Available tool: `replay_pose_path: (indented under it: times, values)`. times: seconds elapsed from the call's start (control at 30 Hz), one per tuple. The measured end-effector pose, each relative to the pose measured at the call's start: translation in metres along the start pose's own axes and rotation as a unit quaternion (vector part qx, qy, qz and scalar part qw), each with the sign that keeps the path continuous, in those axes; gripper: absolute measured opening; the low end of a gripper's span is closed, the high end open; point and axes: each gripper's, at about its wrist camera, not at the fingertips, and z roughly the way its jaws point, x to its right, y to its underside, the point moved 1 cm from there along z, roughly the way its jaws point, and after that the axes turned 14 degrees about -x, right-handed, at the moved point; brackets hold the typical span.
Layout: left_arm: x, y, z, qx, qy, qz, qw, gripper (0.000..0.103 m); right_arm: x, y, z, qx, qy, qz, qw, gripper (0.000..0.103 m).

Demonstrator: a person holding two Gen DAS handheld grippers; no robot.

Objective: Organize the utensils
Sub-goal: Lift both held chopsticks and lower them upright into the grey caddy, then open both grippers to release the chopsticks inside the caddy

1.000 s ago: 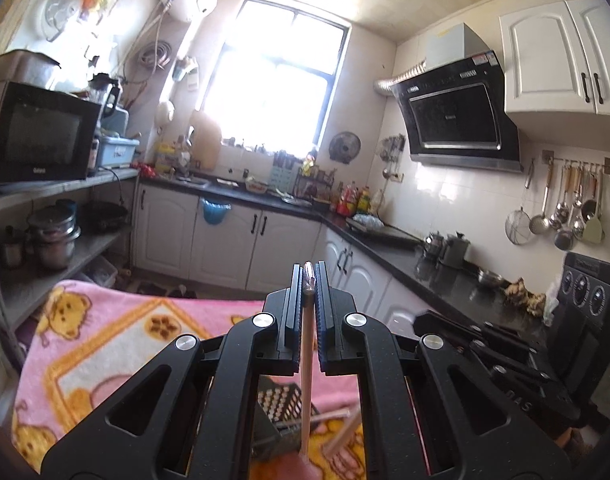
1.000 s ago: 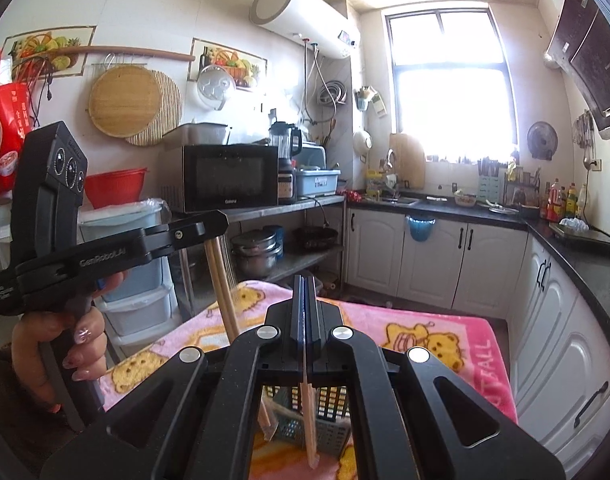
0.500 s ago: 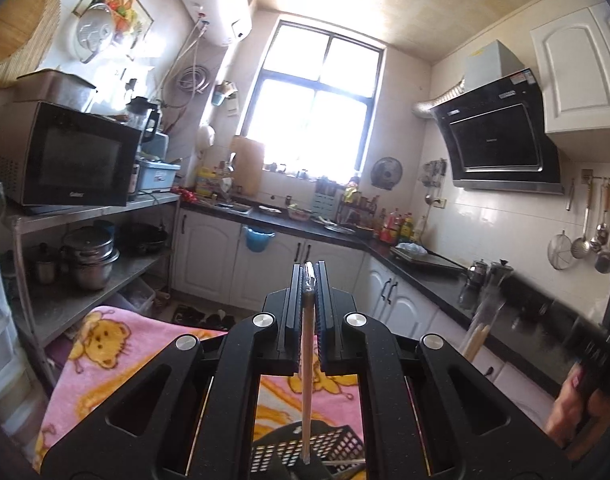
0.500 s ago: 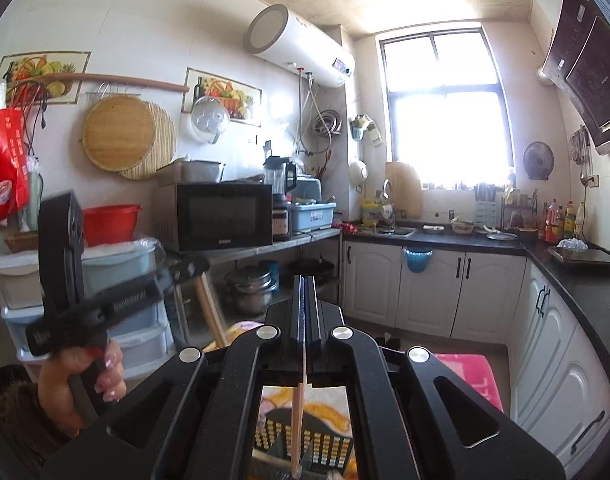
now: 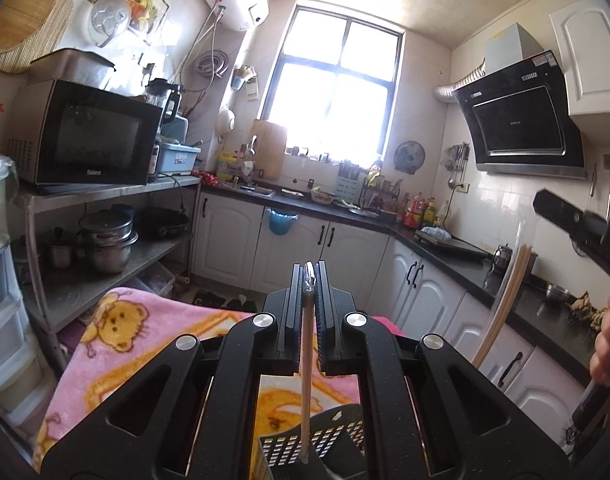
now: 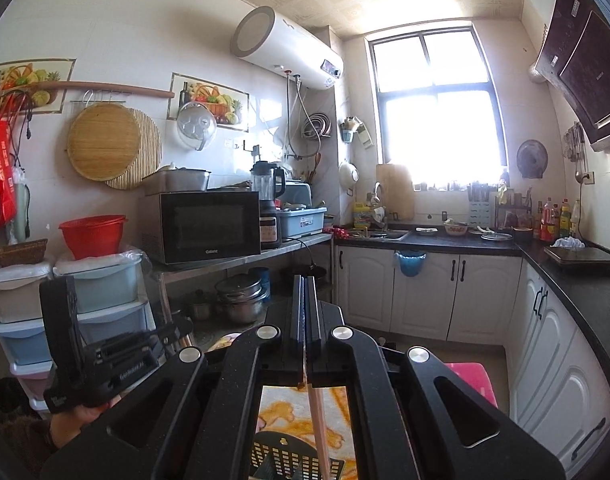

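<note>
Chopsticks (image 5: 306, 376) (slim, pale wood), pinched upright, perforated black basket (image 5: 305, 444) beneath

pink bear-print blanket (image 5: 145, 344), black perforated basket (image 5: 313, 444)

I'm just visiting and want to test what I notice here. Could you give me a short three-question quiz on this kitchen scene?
1. True or false: the left gripper is shut on a chopstick.
2. What hangs below the right gripper? A) a spoon B) a chopstick C) nothing
3. Fill in: beneath both grippers, on the pink blanket, stands a perforated black ____.

Key: 1 true; 2 B; 3 basket.
</note>
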Motion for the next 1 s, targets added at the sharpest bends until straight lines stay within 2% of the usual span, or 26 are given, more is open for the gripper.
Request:
replay_pose_path:
  times: [0.33, 0.67, 1.0]
  values:
    - [-0.013, 0.022, 0.016, -0.017, -0.002, -0.015, 0.9997, 0.003, -0.005, 0.014, 0.027, -0.020, -0.004, -0.001, 1.000, 0.001]
    - [-0.016, 0.046, 0.027, -0.033, 0.019, -0.024, 0.9990, 0.003, 0.003, 0.043, 0.058, -0.060, 0.003, 0.018, 0.998, 0.001]
    - [-0.020, 0.062, 0.033, -0.047, 0.022, -0.033, 0.9981, 0.003, 0.008, 0.066, 0.069, -0.078, 0.008, 0.037, 0.996, 0.001]
